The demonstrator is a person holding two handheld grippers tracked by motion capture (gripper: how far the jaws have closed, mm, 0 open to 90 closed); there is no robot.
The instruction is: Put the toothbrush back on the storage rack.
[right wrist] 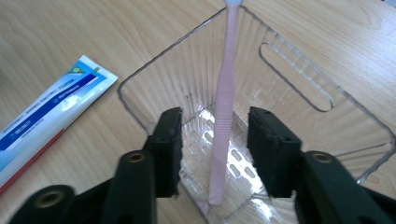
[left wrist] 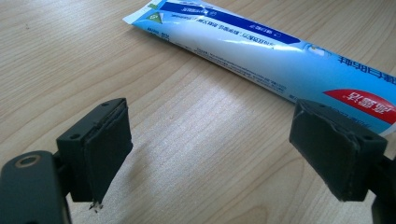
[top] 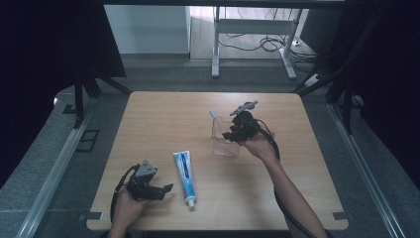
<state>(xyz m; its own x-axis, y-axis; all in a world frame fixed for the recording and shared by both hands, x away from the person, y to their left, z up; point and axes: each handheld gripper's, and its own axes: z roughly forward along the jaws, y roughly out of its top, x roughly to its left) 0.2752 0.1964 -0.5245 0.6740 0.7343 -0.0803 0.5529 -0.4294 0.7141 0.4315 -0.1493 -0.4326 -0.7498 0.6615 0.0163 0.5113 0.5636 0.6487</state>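
Over on the left, the left tongs [top: 166,189] sit low on the light wood surface [top: 163,119], jaws spread wide with nothing in them, right next to the toothpaste tube [top: 185,177] lying flat. Moving right, the clear plastic holder [top: 225,136] stands near the middle with a pink toothbrush [right wrist: 223,116] leaning inside it. The right tongs [right wrist: 215,140] hang over the holder, jaws partly open on either side of the brush handle, not pinching it. Behind the surface there's grey floor, a white desk frame [top: 257,29] and loose cables [top: 262,44], with dark curtains on both sides.
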